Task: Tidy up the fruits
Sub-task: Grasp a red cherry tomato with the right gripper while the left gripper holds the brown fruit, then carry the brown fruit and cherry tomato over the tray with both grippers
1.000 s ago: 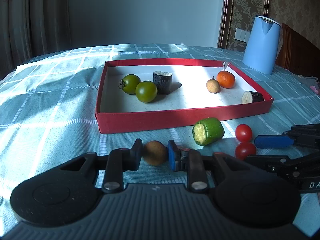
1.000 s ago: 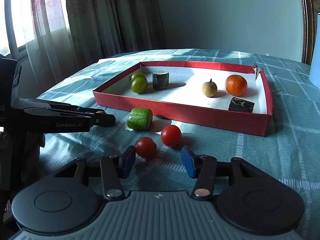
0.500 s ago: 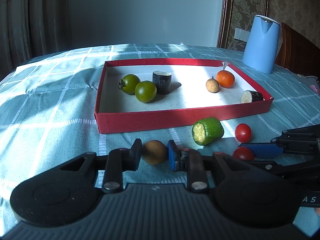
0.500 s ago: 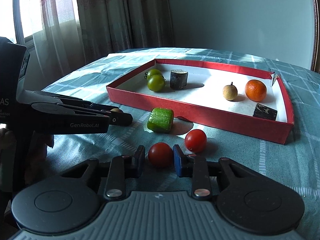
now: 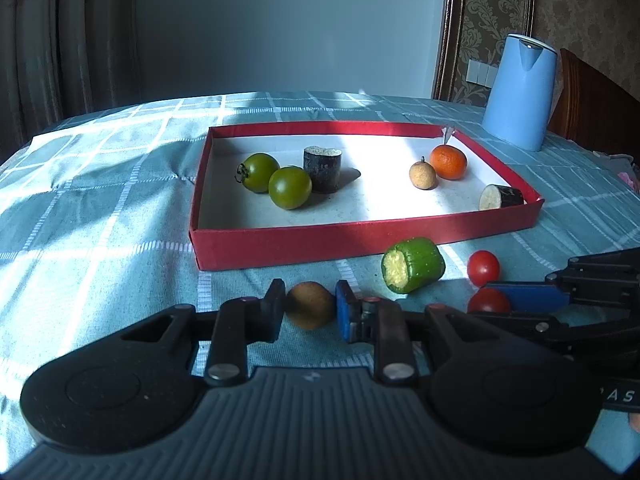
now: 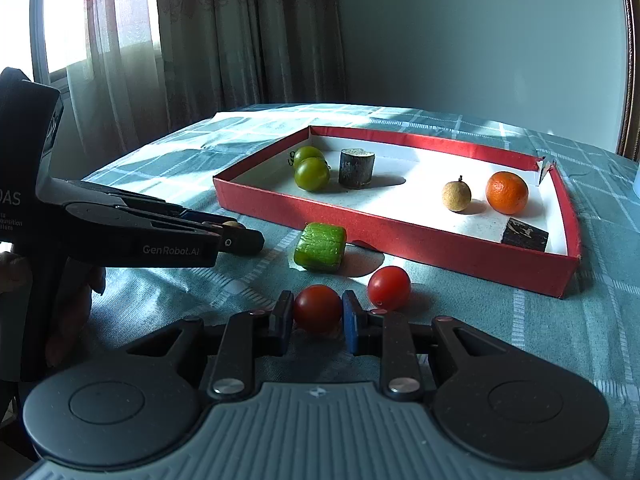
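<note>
The fingers of the left gripper [image 5: 310, 312] squeeze a brown fruit [image 5: 309, 305]. The right gripper [image 6: 318, 316] squeezes a red tomato [image 6: 318, 309]. Both sit just in front of the red tray [image 5: 360, 236], on the cloth.

The way to the red tray [image 5: 352, 236] is blocked by a green chunk [image 5: 414, 265] and a tomato [image 5: 483, 267]; bare cloth [image 5: 100, 264] is left open

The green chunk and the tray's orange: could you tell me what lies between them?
The red tray's front wall and white floor, in the right wrist view.
</note>
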`<control>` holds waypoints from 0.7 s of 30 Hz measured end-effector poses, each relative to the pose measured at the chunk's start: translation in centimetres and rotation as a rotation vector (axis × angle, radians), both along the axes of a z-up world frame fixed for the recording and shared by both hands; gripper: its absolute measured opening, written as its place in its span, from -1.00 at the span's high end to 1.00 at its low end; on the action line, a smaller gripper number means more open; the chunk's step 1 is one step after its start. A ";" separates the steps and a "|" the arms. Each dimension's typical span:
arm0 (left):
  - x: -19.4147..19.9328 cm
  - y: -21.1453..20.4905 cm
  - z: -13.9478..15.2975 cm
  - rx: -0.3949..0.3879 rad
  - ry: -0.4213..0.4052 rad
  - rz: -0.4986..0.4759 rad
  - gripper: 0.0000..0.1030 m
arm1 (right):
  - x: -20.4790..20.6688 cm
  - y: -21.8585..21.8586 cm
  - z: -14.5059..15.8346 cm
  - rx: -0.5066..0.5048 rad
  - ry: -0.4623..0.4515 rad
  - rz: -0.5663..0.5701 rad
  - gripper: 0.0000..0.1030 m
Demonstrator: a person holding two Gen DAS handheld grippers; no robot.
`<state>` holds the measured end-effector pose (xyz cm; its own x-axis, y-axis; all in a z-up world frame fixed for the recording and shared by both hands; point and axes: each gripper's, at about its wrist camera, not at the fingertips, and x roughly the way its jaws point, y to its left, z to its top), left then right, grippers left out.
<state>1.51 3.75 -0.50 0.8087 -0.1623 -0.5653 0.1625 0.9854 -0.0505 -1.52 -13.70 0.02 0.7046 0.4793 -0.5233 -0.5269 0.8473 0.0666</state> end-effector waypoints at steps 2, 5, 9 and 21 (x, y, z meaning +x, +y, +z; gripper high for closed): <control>-0.5 -0.1 0.3 0.002 -0.034 -0.011 0.53 | -0.3 -0.3 0.2 0.015 -0.024 -0.009 0.52; -1.3 -0.2 0.7 0.012 -0.085 0.005 0.54 | -0.7 -0.6 0.7 0.022 -0.070 -0.026 0.52; -1.7 -0.3 1.4 0.013 -0.125 0.019 0.54 | -0.6 -0.7 1.5 -0.003 -0.144 -0.062 0.52; 1.6 -2.6 3.2 -0.001 -0.117 0.024 0.54 | 3.9 -0.9 3.5 -0.027 -0.201 -0.157 0.52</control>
<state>3.16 1.17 2.68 0.8730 -0.1430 -0.4663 0.1438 0.9890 -0.0340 2.34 -14.62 3.48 0.8603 0.3435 -0.3767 -0.3892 0.9198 -0.0501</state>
